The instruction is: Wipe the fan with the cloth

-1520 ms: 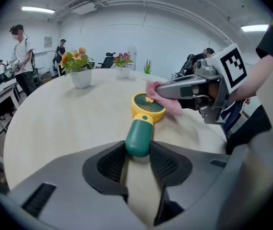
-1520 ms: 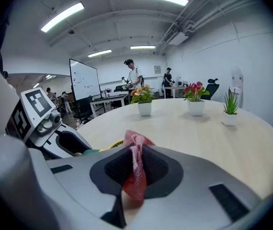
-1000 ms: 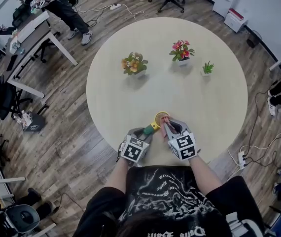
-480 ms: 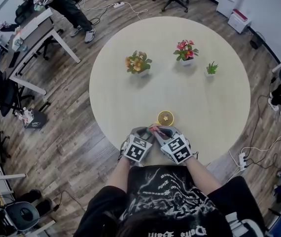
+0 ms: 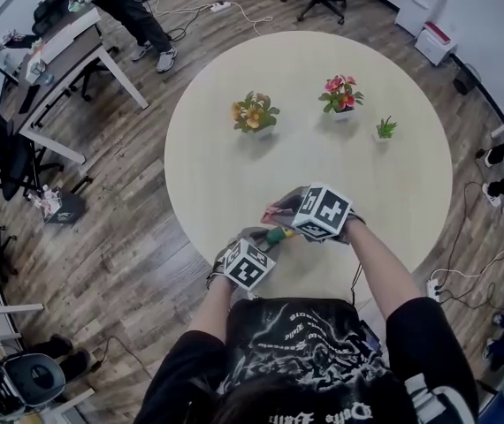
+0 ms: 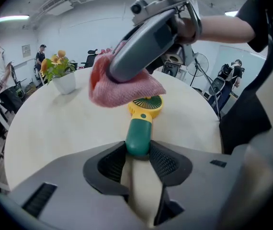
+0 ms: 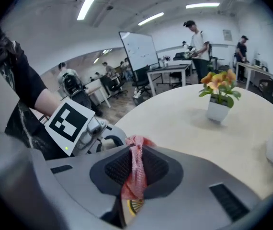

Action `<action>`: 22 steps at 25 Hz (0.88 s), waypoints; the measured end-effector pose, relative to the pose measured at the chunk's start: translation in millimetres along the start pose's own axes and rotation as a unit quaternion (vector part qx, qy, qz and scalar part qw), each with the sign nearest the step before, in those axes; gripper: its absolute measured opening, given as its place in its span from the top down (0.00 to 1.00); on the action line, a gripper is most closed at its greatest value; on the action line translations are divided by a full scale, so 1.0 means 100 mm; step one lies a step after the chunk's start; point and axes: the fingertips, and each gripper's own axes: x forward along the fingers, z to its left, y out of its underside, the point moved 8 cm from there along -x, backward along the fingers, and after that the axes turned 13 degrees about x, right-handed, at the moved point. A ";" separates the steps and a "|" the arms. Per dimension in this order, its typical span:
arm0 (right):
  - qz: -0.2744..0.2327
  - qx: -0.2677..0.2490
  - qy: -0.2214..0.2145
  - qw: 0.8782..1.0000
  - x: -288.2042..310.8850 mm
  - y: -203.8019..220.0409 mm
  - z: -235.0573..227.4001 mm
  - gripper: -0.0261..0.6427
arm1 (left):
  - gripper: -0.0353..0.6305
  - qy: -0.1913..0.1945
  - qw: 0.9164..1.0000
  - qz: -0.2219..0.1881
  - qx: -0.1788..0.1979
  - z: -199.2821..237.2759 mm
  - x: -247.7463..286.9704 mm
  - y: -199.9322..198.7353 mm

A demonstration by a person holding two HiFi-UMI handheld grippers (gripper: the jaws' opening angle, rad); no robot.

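**Head view: fan being gripped by its handle, cloth being laid over its head**

Three pots are being carried on the far half of the round table [image 5: 393, 193]. An orange-flowered plant [image 6: 55, 66] is being held in a white pot [image 6: 64, 83] toward the far left edge. A pink-flowered plant [image 5: 340, 88] is being held in a second pot [image 5: 345, 112] toward the far edge. A small green plant [image 5: 385, 127] is being held in a third pot [image 5: 385, 138] nearest the far right edge.

The fan [image 6: 141, 123] is being held close to the table's near edge, just in front of the person [image 5: 314, 360]. Its green handle [image 6: 139, 138] is being clamped at the butt end by the left gripper [image 6: 139, 159], whose jaws are being kept about half apart by the handle's width. The long axis is being pointed away from that gripper, toward the table's middle and slightly right. The yellow head [image 6: 148, 104] is being kept at the far end, with its grille turned upward.

The pink cloth [image 6: 122, 87] is being pinched by the right gripper [image 7: 136, 169], whose jaws are being held almost together with only fabric between them. The cloth is being draped over the far part of the fan's head and is touching it, while the near part of the grille is being left uncovered. Whether the head is resting on the table cannot be told.
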 end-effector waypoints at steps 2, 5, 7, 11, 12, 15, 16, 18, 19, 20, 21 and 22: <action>0.075 -0.036 -0.010 0.996 0.15 -0.05 -0.04 0.89 | 0.68 0.003 1.000 0.002 0.008 0.03 0.00 -0.02; 0.178 -0.072 -0.022 0.981 0.43 -0.06 -0.02 0.89 | 0.68 0.005 1.000 0.011 0.014 0.02 0.00 -0.02; 0.212 -0.071 -0.022 0.974 0.57 -0.10 -0.07 0.89 | 0.68 0.004 1.000 0.016 0.023 0.02 0.01 -0.05; 0.302 -0.008 -0.034 0.953 0.81 -0.12 -0.18 0.89 | 0.68 -0.005 1.000 0.013 0.020 0.03 0.01 -0.07; 0.324 0.019 -0.037 0.945 0.86 -0.11 -0.21 0.89 | 0.68 -0.007 1.000 0.012 0.013 0.03 0.01 -0.06; 0.373 0.062 -0.033 0.925 0.95 -0.12 -0.27 0.89 | 0.68 -0.003 1.000 0.013 -0.003 0.04 0.04 -0.06; 0.385 0.058 -0.029 0.921 0.97 -0.13 -0.27 0.89 | 0.68 0.000 1.000 0.014 -0.004 0.05 0.04 -0.06; 0.402 0.032 -0.022 0.915 0.99 -0.15 -0.26 0.89 | 0.68 0.002 1.000 0.016 -0.006 0.08 0.04 -0.06; 0.410 0.018 -0.017 0.912 0.98 -0.16 -0.26 0.89 | 0.68 0.002 1.000 0.017 -0.009 0.09 0.04 -0.06; 0.416 0.007 -0.012 0.909 0.97 -0.16 -0.28 0.89 | 0.68 0.002 1.000 0.017 -0.012 0.09 0.04 -0.07; 0.422 0.000 -0.007 0.907 0.95 -0.16 -0.29 0.89 | 0.68 0.001 1.000 0.018 -0.015 0.09 0.04 -0.07; 0.426 -0.003 -0.001 0.905 0.94 -0.15 -0.31 0.89 | 0.68 0.000 1.000 0.018 -0.018 0.09 0.04 -0.07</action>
